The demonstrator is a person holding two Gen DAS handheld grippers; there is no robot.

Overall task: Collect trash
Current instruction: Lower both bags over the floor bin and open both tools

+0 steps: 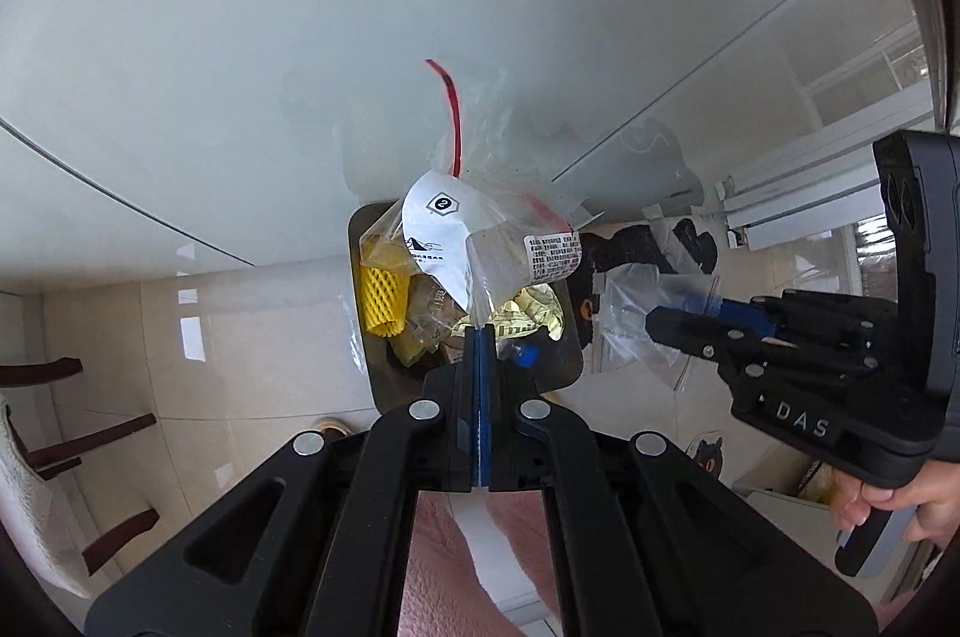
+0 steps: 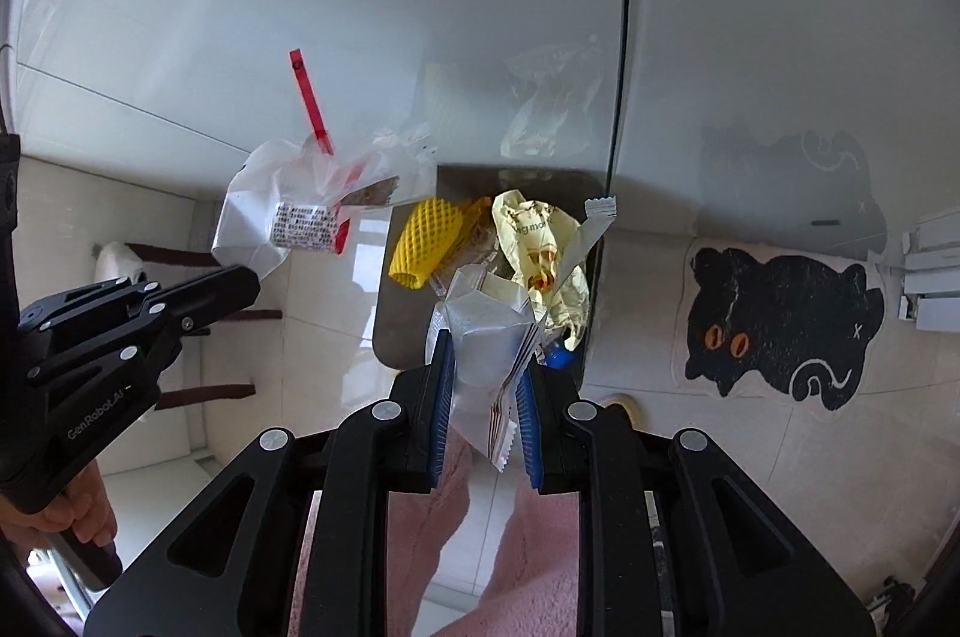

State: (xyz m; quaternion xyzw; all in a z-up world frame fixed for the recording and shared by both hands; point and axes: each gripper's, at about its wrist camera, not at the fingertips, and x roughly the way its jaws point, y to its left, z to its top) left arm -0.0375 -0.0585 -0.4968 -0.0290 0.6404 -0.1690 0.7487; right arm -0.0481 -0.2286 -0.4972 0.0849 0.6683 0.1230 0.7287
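Observation:
In the left wrist view my left gripper is shut on the edge of a clear plastic bag with a white label and a red strip. The bag hangs over an open bin that holds a yellow foam net and crumpled cream paper. My right gripper comes in from the right, shut on clear wrappers. In the right wrist view that right gripper clamps the silvery and clear wrappers just above the bin. The left gripper and its bag are at the left.
A glossy white cabinet front rises right behind the bin. A black cat mat lies on the tiled floor to the right. Dark chair legs stand at the left. The person's pink fluffy legs are below the grippers.

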